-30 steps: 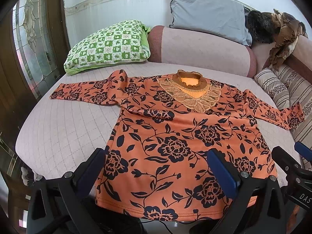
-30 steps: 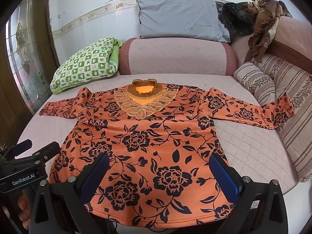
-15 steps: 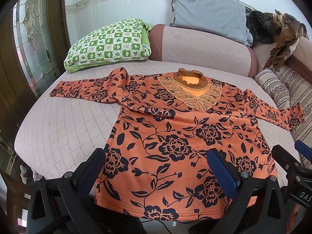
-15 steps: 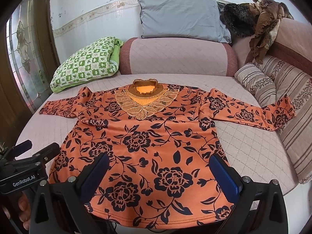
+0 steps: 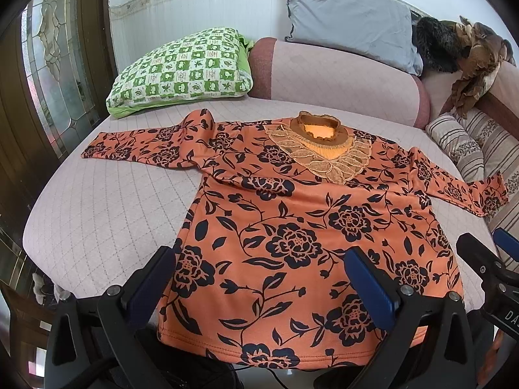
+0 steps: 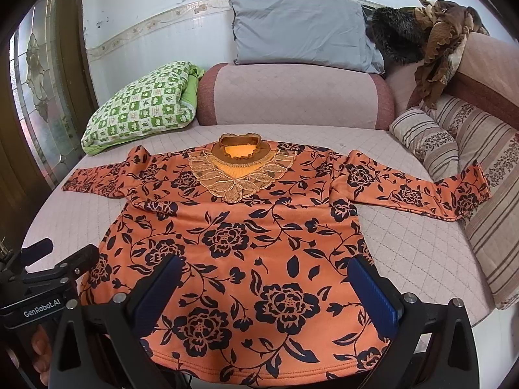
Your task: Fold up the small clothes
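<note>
An orange long-sleeved top with black flowers (image 5: 292, 227) lies flat on the pink quilted sofa seat (image 5: 97, 210), lace collar at the far end, both sleeves spread out. It also shows in the right wrist view (image 6: 246, 243). My left gripper (image 5: 259, 278) is open and empty above the hem's left part. My right gripper (image 6: 266, 285) is open and empty above the hem's right part. The right gripper shows at the right edge of the left wrist view (image 5: 486, 269); the left gripper shows at the left edge of the right wrist view (image 6: 48, 269).
A green checked pillow (image 5: 181, 68) lies at the back left. A grey cushion (image 6: 301, 29) rests on the pink backrest (image 6: 292, 97). Striped cushions (image 6: 454, 149) and brown clothes (image 6: 438, 39) are at the right. A glass door (image 5: 55, 74) stands left.
Both grippers have shifted slightly; the view tilts a little. The top has not moved and both grippers stay open.
</note>
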A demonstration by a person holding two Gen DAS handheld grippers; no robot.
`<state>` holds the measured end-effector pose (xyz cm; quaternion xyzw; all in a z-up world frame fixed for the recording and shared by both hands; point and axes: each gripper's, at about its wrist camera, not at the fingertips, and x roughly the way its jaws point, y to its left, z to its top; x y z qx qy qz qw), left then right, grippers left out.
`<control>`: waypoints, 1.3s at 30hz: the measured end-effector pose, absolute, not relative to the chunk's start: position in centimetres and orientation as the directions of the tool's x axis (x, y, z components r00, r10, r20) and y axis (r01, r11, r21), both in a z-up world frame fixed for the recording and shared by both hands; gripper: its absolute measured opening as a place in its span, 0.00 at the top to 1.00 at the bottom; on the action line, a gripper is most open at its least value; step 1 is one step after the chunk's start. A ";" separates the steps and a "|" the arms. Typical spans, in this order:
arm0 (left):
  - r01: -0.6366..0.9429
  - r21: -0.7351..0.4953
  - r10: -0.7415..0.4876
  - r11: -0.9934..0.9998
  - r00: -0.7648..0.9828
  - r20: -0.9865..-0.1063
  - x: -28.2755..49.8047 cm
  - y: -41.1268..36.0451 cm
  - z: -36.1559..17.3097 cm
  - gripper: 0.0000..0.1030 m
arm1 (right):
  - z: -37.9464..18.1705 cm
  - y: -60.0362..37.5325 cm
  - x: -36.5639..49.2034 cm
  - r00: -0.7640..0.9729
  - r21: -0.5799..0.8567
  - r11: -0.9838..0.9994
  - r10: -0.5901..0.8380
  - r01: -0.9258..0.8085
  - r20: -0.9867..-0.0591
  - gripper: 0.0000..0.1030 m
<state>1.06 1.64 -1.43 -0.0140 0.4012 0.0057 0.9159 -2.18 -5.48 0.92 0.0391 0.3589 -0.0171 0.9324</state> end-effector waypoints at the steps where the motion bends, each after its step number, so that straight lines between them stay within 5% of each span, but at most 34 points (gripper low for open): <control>1: -0.022 -0.021 0.000 1.000 0.679 -0.734 1.0 1.6 -1.5 0.00 | 0.9 -5.5 -2.2 0.743 0.059 0.996 -0.005 0.060 -0.670 0.00; 29: -0.017 -0.019 -0.003 1.000 0.659 -0.752 1.6 1.3 -2.5 0.00 | 0.6 -7.5 -1.7 0.757 0.116 0.990 0.019 0.075 -0.653 0.00; 39: -0.017 -0.061 -0.038 0.998 0.611 -0.790 3.8 1.6 -4.7 0.00 | 0.1 -21.4 -0.1 0.784 0.214 0.929 -0.113 0.301 -0.611 0.00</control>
